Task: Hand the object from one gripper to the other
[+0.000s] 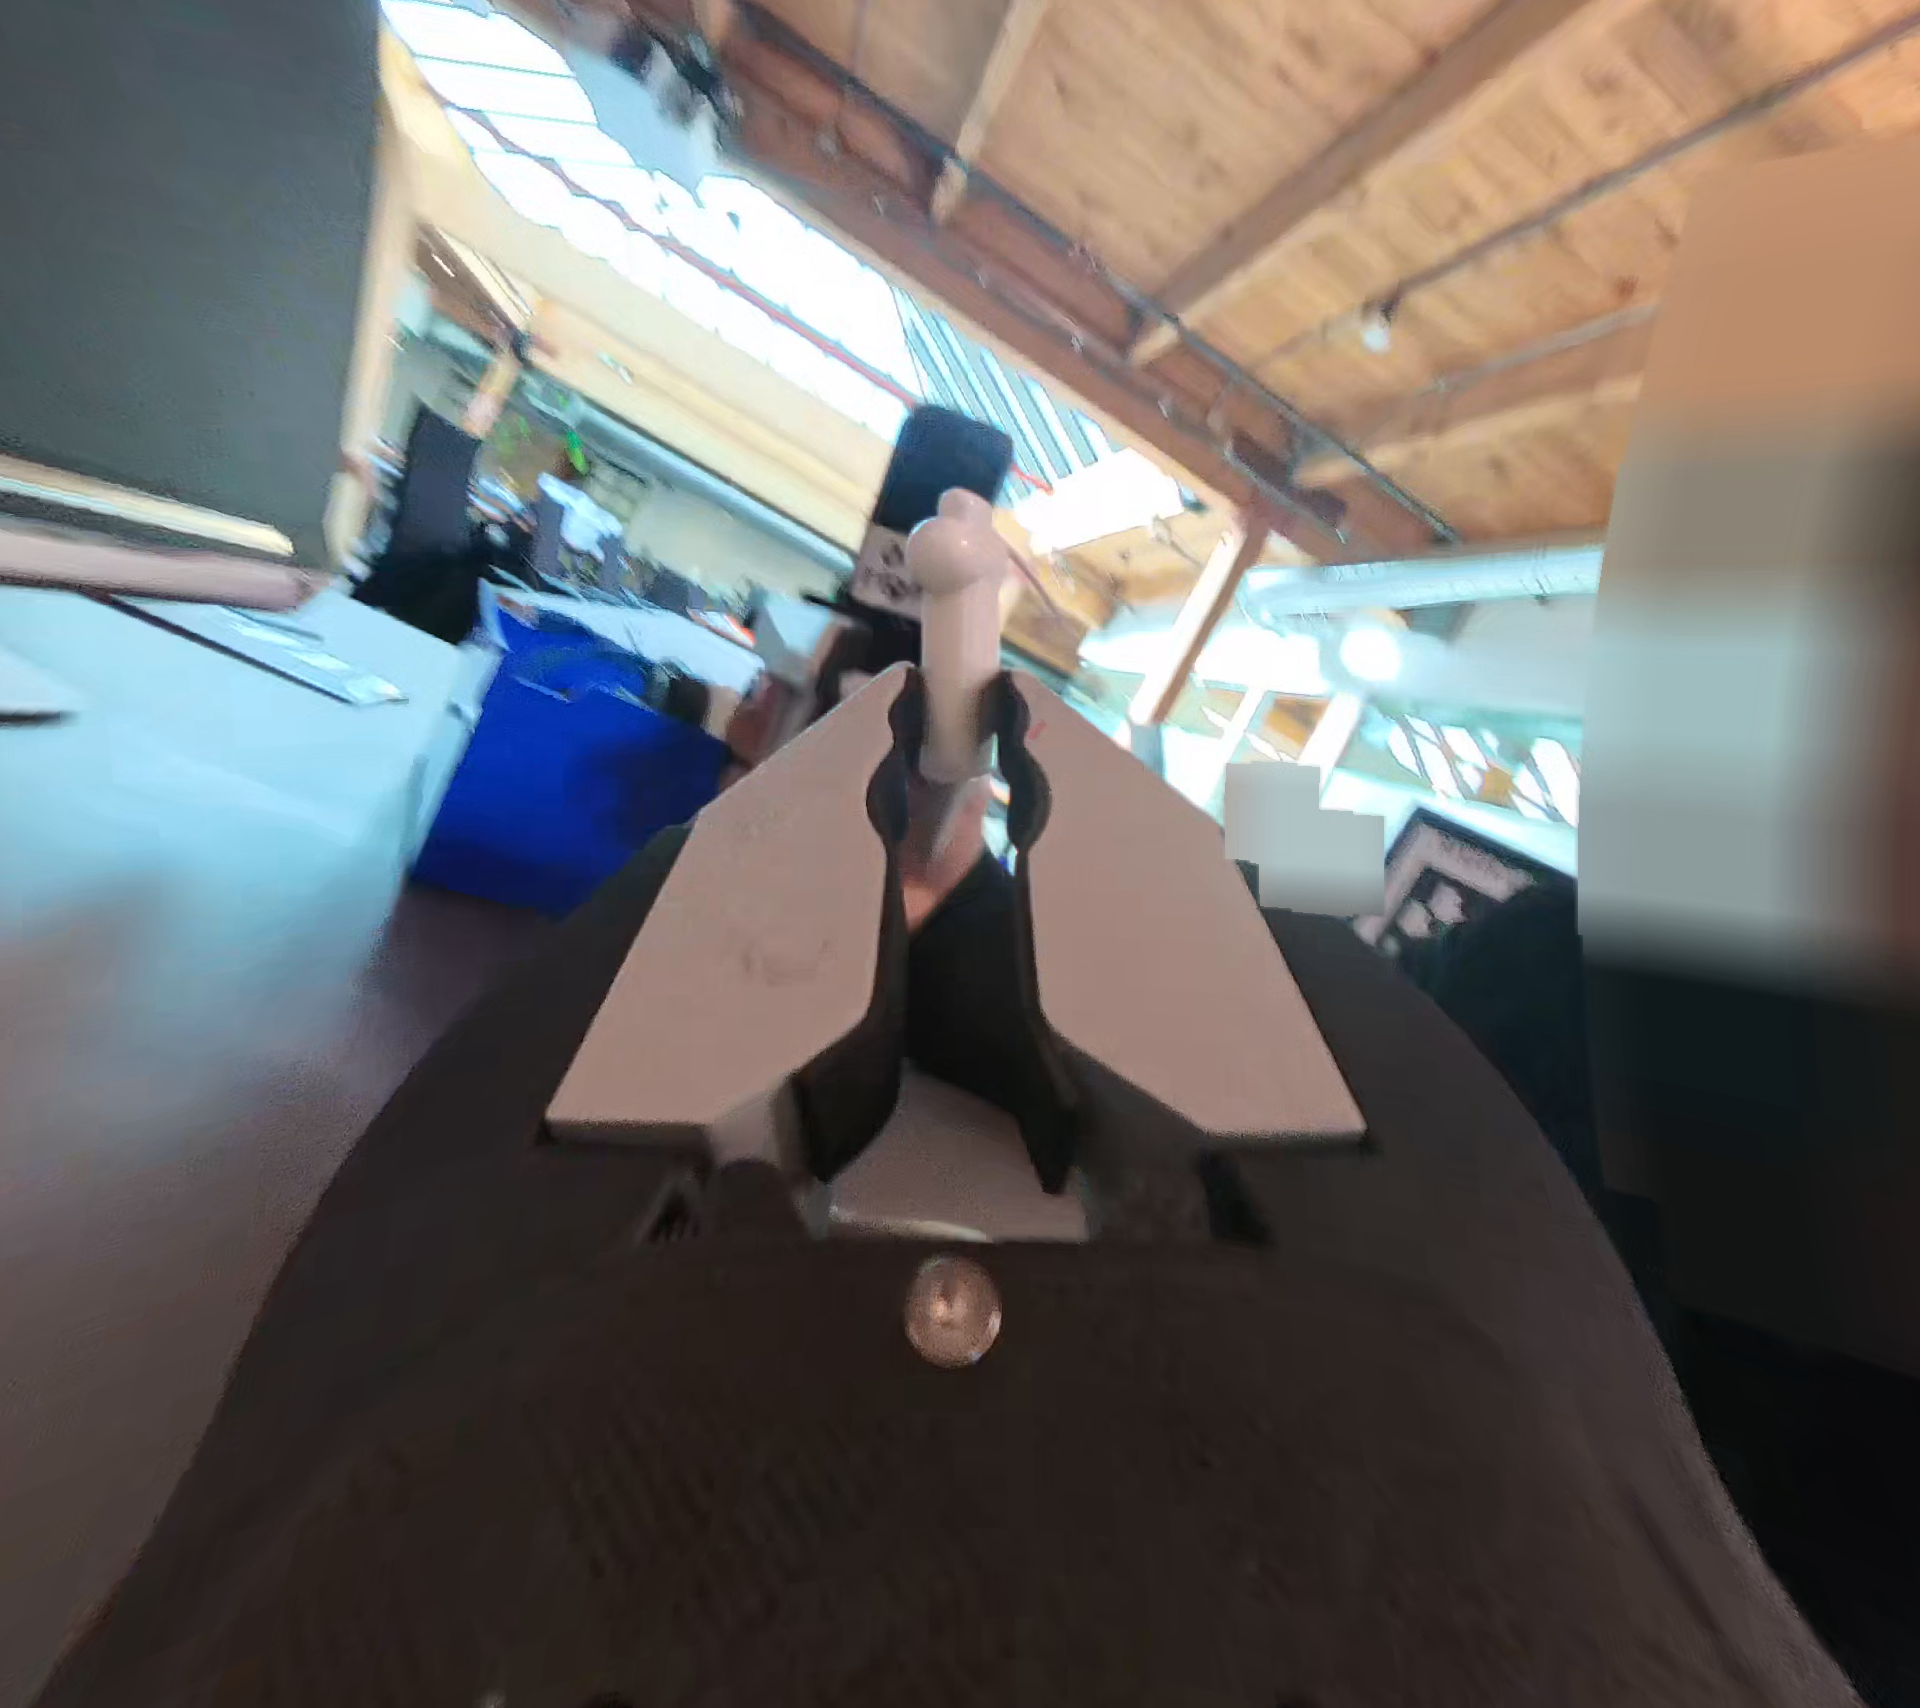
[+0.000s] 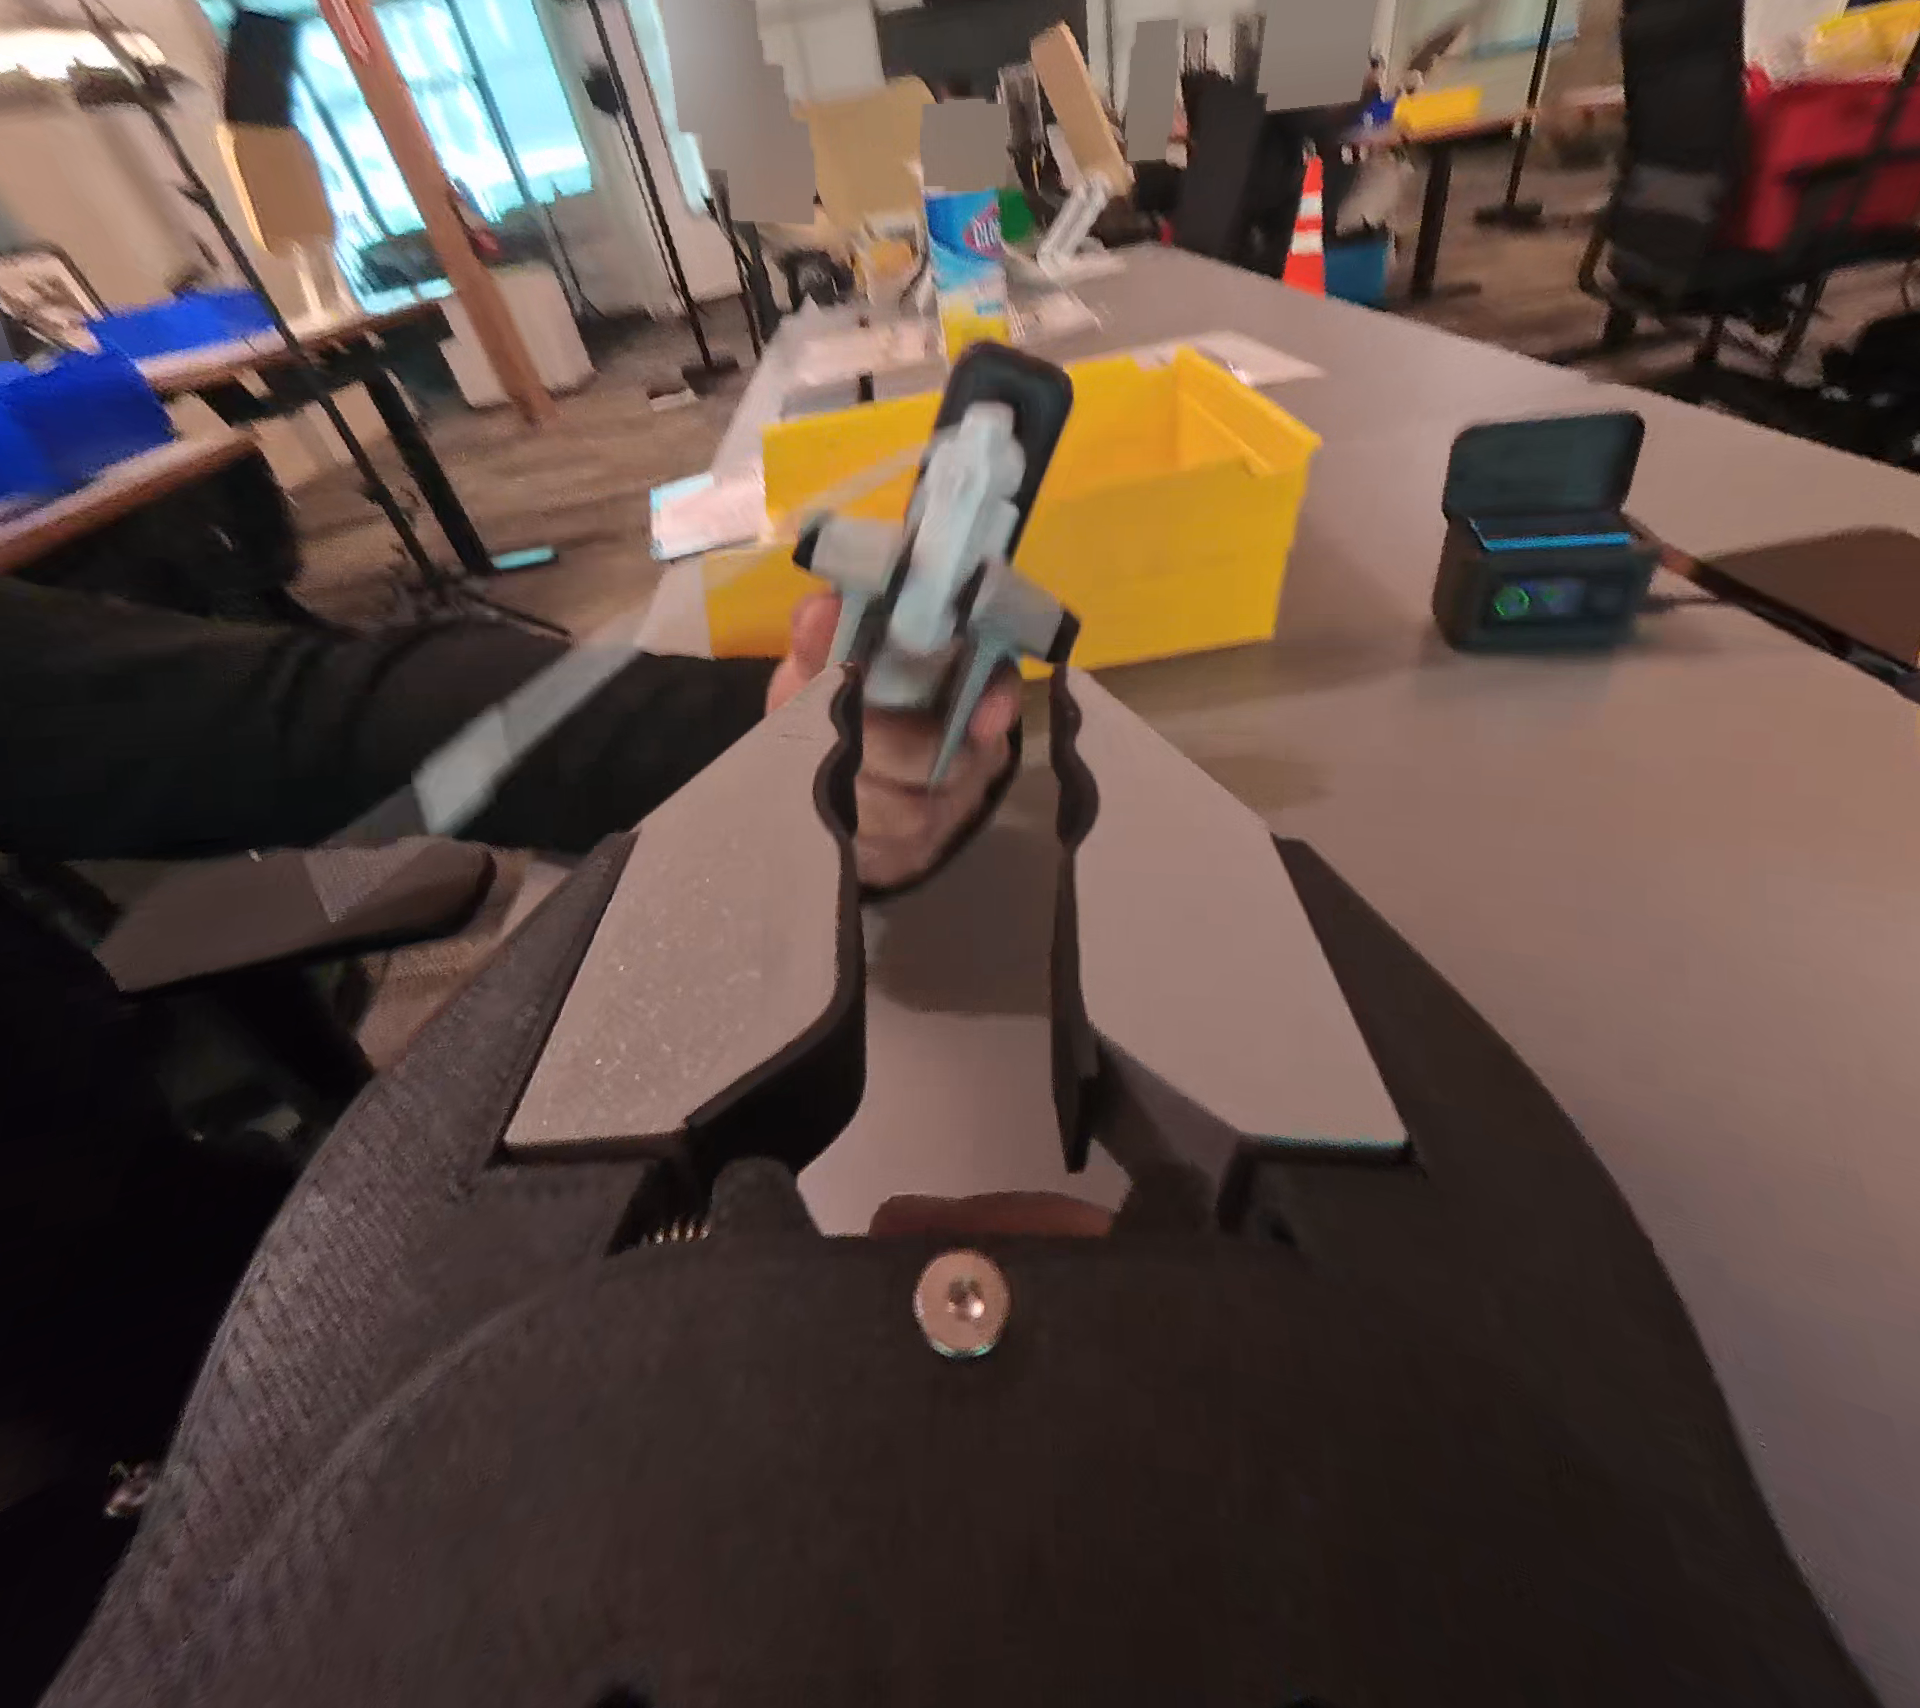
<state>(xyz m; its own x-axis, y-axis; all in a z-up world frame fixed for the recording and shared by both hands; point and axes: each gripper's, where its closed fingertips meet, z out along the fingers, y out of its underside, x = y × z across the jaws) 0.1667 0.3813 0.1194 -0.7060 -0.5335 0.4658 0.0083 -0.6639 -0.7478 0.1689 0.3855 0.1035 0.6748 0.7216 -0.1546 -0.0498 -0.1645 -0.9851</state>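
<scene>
Two grippers face each other over a grey table, which suits a pass made in mid-air rather than on a surface. One object, a slim pale handle with a knobbed end, stands upright out of the left gripper, whose tongs are pinched tight on its lower part; pointing it clear of the tips probably leaves the free end for the other side to take. Opposite, the right gripper has its tongs spread with nothing between them, and it looks straight at the far gripper, held up in a hand just beyond its tips. Behind sit one yellow bin and one small dark case with its lid up, both well apart from the exchange.
</scene>
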